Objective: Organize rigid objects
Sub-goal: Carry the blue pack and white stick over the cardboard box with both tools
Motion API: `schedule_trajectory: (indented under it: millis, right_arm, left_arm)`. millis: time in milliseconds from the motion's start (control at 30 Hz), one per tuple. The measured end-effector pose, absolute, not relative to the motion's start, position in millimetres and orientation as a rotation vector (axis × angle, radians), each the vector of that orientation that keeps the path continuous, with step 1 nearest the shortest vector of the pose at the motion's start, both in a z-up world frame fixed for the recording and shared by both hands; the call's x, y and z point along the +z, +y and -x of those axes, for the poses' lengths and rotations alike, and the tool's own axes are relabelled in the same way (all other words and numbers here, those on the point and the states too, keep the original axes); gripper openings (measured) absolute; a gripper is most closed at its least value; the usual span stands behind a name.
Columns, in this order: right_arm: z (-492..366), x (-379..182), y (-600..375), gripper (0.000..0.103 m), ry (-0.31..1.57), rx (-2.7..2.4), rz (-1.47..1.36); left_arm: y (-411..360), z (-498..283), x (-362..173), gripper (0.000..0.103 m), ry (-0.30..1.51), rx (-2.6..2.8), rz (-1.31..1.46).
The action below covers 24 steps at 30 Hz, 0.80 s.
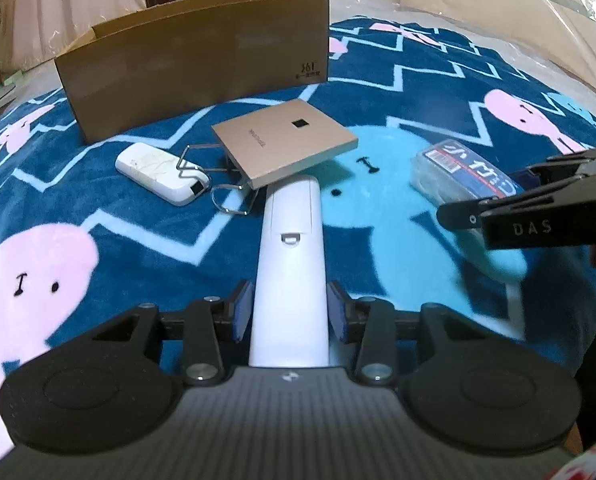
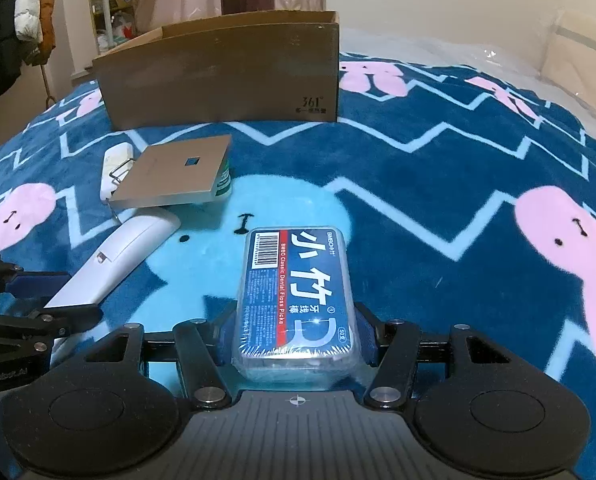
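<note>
My left gripper [image 1: 289,312] is shut on a long white remote [image 1: 291,256], which points toward a tan flat box [image 1: 283,146]. My right gripper [image 2: 295,332] is shut on a blue floss pick box [image 2: 298,292]. The floss box also shows in the left wrist view [image 1: 458,172], and the remote in the right wrist view [image 2: 113,260]. An open cardboard box [image 1: 193,60] stands at the back, also in the right wrist view [image 2: 225,72]. A white oval device [image 1: 161,172] and a wire clip [image 1: 201,172] lie beside the tan box.
Everything lies on a blue blanket [image 2: 438,200] with pink and cyan figures. A green-labelled small bottle [image 2: 222,182] sits under the tan flat box's [image 2: 173,174] right edge. Clear plastic sheeting [image 1: 498,0] lies behind the blanket. A dark round object [image 2: 247,2] stands behind the cardboard box.
</note>
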State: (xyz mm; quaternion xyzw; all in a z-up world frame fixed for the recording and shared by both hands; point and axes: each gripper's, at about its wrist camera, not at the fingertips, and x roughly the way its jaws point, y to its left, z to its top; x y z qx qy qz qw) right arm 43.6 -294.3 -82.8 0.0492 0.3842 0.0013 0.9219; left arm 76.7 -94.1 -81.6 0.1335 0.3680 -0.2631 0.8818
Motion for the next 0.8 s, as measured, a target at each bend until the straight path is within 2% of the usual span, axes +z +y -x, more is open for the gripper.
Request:
schedule_trajectory:
  millis: [333, 500, 800]
  right_arm:
    - [-47, -85, -294, 0.055, 0.779, 0.006, -0.085]
    - [-47, -85, -291, 0.054, 0.786, 0.001, -0.071]
    - [-39, -65, -292, 0.054, 0.771, 0.007, -0.091]
  left_arm:
    - [-101, -88, -86, 0.037, 0.743, -0.542, -0.258]
    - [-103, -88, -84, 0.034, 0.762, -0.539, -0.255]
    - [-89, -74, -57, 0.033, 0.746, -0.528, -0.238]
